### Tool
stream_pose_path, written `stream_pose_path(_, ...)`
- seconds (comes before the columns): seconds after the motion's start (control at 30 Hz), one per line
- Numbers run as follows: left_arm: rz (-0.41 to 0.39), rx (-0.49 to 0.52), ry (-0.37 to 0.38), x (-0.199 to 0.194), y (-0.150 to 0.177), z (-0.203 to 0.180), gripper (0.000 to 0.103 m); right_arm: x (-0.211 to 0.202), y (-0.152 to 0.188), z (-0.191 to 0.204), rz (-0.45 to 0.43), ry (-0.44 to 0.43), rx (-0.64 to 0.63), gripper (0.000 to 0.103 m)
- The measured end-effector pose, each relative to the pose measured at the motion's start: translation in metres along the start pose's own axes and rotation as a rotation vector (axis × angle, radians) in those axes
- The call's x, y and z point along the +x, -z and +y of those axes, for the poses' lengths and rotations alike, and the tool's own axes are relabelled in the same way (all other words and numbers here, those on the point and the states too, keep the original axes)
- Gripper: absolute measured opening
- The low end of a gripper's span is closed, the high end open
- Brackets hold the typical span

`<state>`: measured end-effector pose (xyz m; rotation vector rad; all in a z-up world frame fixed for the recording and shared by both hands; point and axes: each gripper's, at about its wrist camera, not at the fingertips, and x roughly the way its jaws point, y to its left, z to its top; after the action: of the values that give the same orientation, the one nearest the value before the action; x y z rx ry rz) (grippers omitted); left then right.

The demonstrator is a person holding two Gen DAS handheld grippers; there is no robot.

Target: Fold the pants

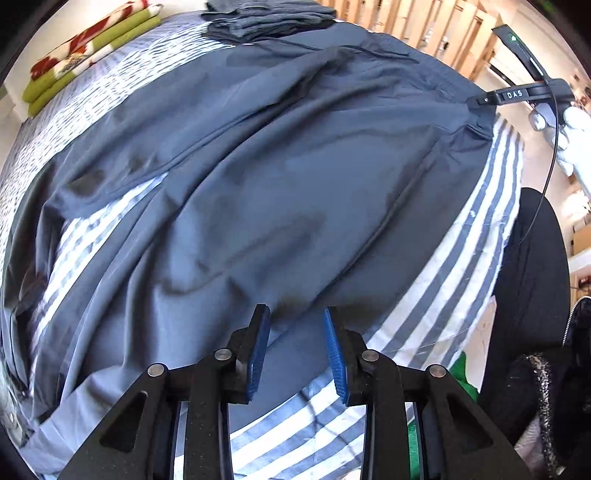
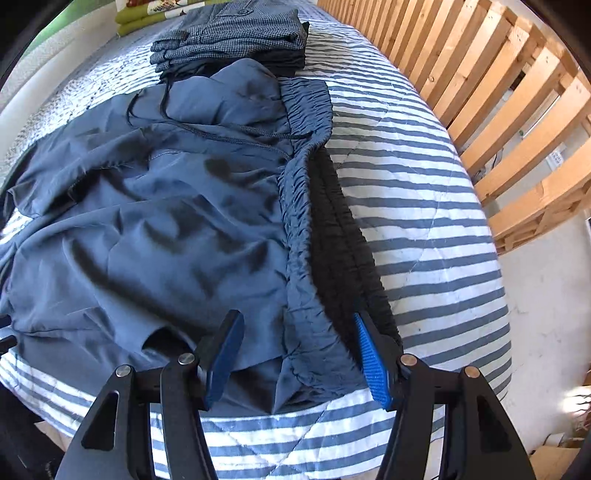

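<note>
Dark blue pants lie spread and wrinkled across a striped bed cover. My left gripper hovers over the pants' near edge with its blue pads apart and no cloth pinched. In the right wrist view the elastic waistband runs toward me, its black inner side showing and a drawstring lying loose. My right gripper stands wide open with the waistband's near corner lying between its pads, which do not press it. In the left wrist view, the right gripper shows at that corner, held by a white-gloved hand.
A folded stack of grey clothes sits at the bed's far end, with green cushions beyond it. A wooden slat rail runs along the bed's right side. Something black stands beside the bed's near edge.
</note>
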<state>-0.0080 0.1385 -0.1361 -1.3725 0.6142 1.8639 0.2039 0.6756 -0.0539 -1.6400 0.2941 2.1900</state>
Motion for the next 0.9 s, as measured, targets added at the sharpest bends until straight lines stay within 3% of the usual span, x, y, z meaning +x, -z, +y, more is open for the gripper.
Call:
stream_pose_path(0.13, 0.016, 0.02, 0.006, 0.011, -0.014, -0.012, 0.033, -0.003, 0.005, -0.001, 0.014, 0.001, -0.005, 0.056)
stream_pose_path(0.2, 0.027, 0.049, -0.011, 0.02, -0.022, -0.019, 0.02, -0.004, 0.004, 0.001, 0.016, 0.007, -0.014, 0.056)
stream_pose_path(0.23, 0.032, 0.057, -0.035, 0.023, -0.024, -0.021, 0.005, -0.005, 0.004, 0.002, 0.013, 0.011, -0.015, 0.055)
stream_pose_path(0.27, 0.037, 0.048, -0.047, 0.024, -0.026, -0.02, 0.002, -0.004, 0.004, 0.002, 0.014, 0.018, -0.018, 0.045)
stream_pose_path(0.3, 0.036, 0.033, -0.039, 0.023, -0.028, -0.018, 0.001, -0.002, 0.004, 0.001, 0.018, 0.028, -0.024, 0.028)
stream_pose_path(0.37, 0.007, 0.008, -0.012, 0.009, -0.028, -0.014, 0.001, 0.0, 0.003, -0.003, 0.039, 0.031, -0.017, 0.01)
stream_pose_path(0.53, -0.045, -0.001, 0.062, -0.044, -0.014, -0.011, 0.001, -0.029, 0.007, -0.029, -0.01, -0.057, 0.064, 0.008)
stream_pose_path(0.67, -0.033, 0.027, 0.143, -0.073, 0.004, -0.034, 0.001, -0.054, 0.018, -0.046, -0.037, -0.079, 0.076, 0.008)
stream_pose_path(0.77, 0.037, 0.073, 0.211, -0.069, 0.019, -0.058, 0.001, -0.057, 0.035, -0.051, -0.006, -0.09, 0.06, 0.007)
stream_pose_path(0.9, 0.179, 0.111, 0.253, -0.051, 0.047, -0.068, 0.004, -0.039, 0.058, -0.03, 0.087, -0.064, -0.078, 0.012)
